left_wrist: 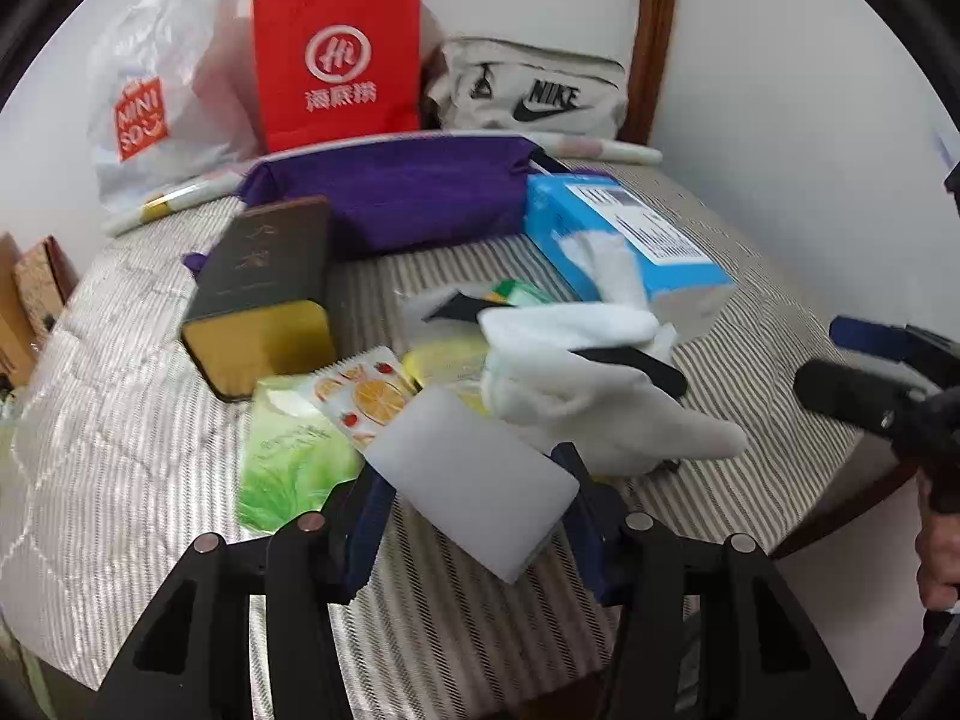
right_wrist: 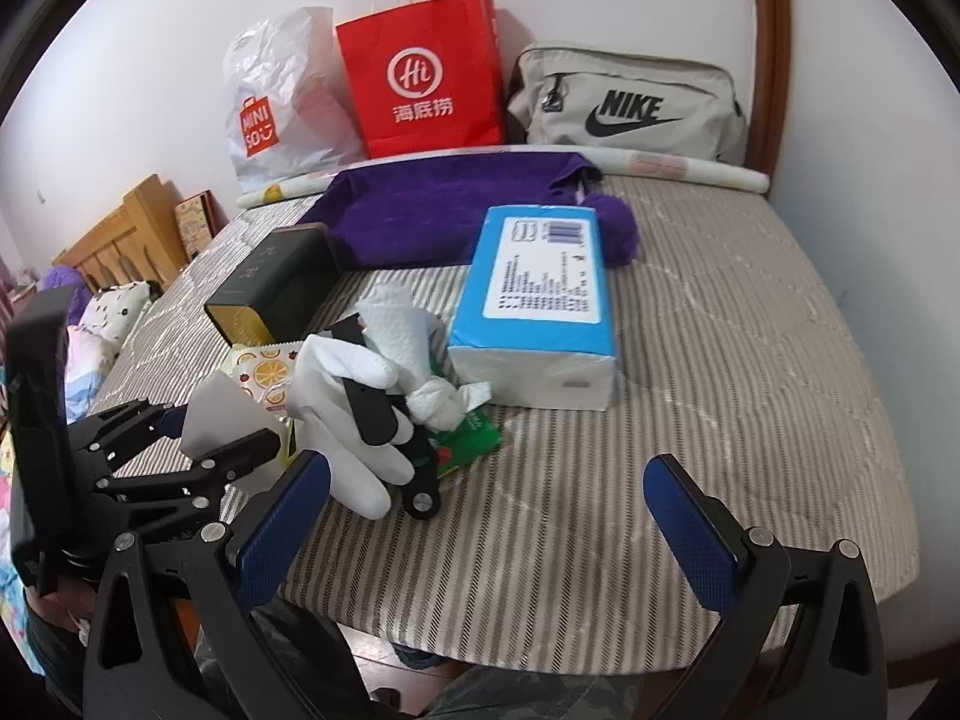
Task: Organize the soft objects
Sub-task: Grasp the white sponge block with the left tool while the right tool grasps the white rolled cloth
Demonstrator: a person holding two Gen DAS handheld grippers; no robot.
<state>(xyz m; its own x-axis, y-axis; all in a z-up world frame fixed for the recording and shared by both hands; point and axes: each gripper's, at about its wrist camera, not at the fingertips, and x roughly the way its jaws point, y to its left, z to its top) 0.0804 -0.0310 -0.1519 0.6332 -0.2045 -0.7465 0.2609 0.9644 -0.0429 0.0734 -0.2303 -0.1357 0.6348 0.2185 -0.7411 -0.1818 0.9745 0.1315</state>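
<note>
left gripper [left_wrist: 474, 483]: closed on the white sponge block [left_wrist: 471, 483], blue pads pressing its two sides; the block sits tilted, raised just above the striped bed cover [left_wrist: 750, 372]; from the right wrist view the same gripper [right_wrist: 231, 429] carries the block [right_wrist: 219, 417] at the left edge of the pile
right gripper [right_wrist: 486, 516]: jaws spread wide, nothing between the blue pads; it hovers over the near edge of the bed, just right of the white glove [right_wrist: 345, 420]
white glove: lies in the middle of the pile with fingers pointing toward the near edge, a black clip [right_wrist: 384, 414] resting across it; in the left wrist view the glove [left_wrist: 576, 414] lies just beyond the held block
crumpled white tissue [right_wrist: 408, 336]: touching the glove, beside the blue tissue pack [right_wrist: 540, 294]
flat packets: an orange-print sachet [left_wrist: 360, 390] and a green packet [left_wrist: 288, 462] lie left of the block
dark tin box [left_wrist: 264, 300]: lying on its side, left of the pile
purple towel [left_wrist: 390, 192]: behind the pile, toward the wall
back row: white miniso bag [left_wrist: 150, 102], red paper bag [left_wrist: 336, 60], grey nike bag [left_wrist: 528, 90], all against the wall
</note>
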